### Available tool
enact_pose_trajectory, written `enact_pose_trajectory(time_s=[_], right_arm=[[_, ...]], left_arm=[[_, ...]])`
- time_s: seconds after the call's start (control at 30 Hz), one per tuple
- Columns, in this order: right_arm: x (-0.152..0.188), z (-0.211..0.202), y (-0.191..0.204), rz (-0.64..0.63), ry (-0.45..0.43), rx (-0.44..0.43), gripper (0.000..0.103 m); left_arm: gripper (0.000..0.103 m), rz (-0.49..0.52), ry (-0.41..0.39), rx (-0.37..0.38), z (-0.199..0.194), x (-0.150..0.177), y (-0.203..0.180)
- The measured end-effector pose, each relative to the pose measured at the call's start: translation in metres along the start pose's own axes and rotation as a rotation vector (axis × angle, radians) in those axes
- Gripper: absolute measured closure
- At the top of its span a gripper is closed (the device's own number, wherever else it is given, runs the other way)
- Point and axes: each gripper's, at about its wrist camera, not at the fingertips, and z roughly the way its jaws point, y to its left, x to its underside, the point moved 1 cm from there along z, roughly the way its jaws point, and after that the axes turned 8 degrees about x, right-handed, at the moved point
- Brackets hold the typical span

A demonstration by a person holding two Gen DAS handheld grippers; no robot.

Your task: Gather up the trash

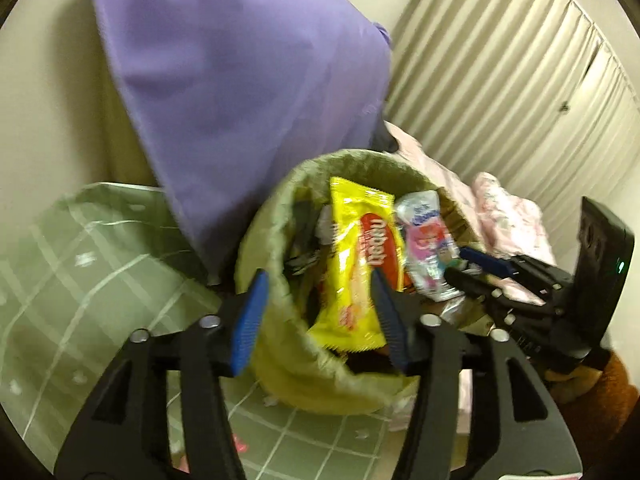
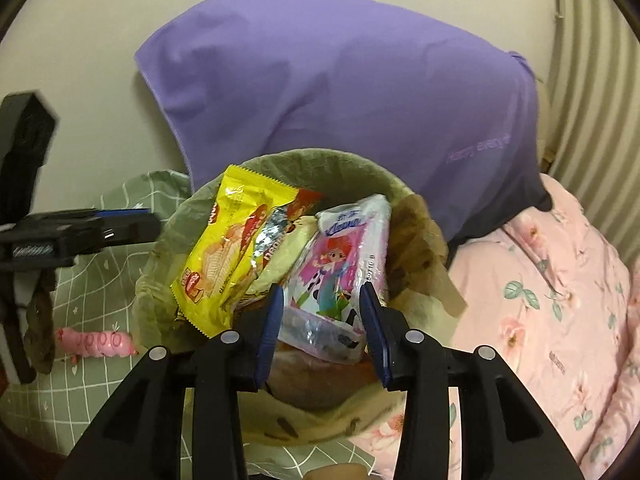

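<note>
dim warm indoor light | motion blur | fisheye edges dark, warped

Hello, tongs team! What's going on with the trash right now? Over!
Left tongs open, right tongs open, both empty. Yellow wrapper and tissue pack in trash bin. Nothing blocking.

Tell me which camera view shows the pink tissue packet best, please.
The right wrist view: the pink tissue packet faces the camera there, sharp, between the open right gripper fingers, over the bin. The left wrist view shows it smaller, blurred and seen obliquely.
</note>
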Motion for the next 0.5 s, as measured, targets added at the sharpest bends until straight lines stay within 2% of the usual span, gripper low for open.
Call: enact_pose_trajectory(time_s=[0.07, 0.1, 0.17, 0.23, 0.33, 0.5], right_arm=[[0.003, -0.009, 0.000, 0.023, -0.016, -0.004, 0.065], [0.004, -0.016, 0.002, 0.028, -0.028, -0.016, 0.065], [0.006, -0.026, 0.005, 0.021, -0.057, -0.024, 0.064], [0.010, -0.040, 0.010, 0.006, -0.097, -0.035, 0.058], [0.014, -0.054, 0.015, 0.009, -0.149, -0.069, 0.056], [0.030, -0.076, 0.028, -0.008, -0.189, -0.188, 0.056]], left_arm=[[0.034, -0.017, -0.035, -0.043, -0.019, 0.009, -0.004], [0.033, -0.025, -0.053, -0.066, -0.029, 0.017, -0.005], [0.032, -0.034, -0.074, -0.122, -0.045, 0.030, -0.008], [0.031, -0.049, -0.108, -0.216, -0.063, 0.049, -0.014], [0.031, -0.095, -0.159, -0.304, -0.092, 0.079, -0.022], [0.031, -0.142, -0.220, -0.443, -0.121, 0.118, -0.039]])
